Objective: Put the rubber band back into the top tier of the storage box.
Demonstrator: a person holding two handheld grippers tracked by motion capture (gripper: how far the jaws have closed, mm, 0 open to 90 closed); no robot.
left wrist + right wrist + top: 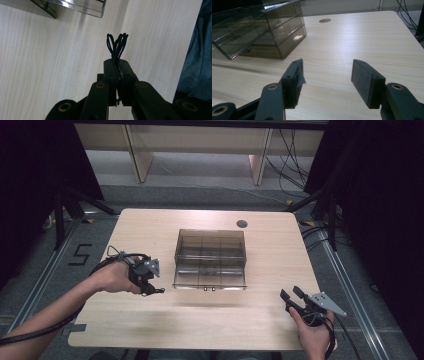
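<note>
I count 1 smoky drawer box (210, 260) mid-surface and 1 bundle of black looped cords (117, 45), perhaps hair ties, pinched in my left tongs (117, 65) just left of the box. My right tongs (325, 83) stand spread near the surface's (150, 320) front-right edge, open wood ahead.

Black fingers (367, 82), brass-ringed pivots, grey triangular plate (327, 302).

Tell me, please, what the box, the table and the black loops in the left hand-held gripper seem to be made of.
Box: smoky clear plastic, glossy; its inner dividers show through. Table: pale wood-look top, matte, probably laminate, with fine grain lines. Loops: thin black cord or elastic, perhaps; the material is hard to tell.
</note>
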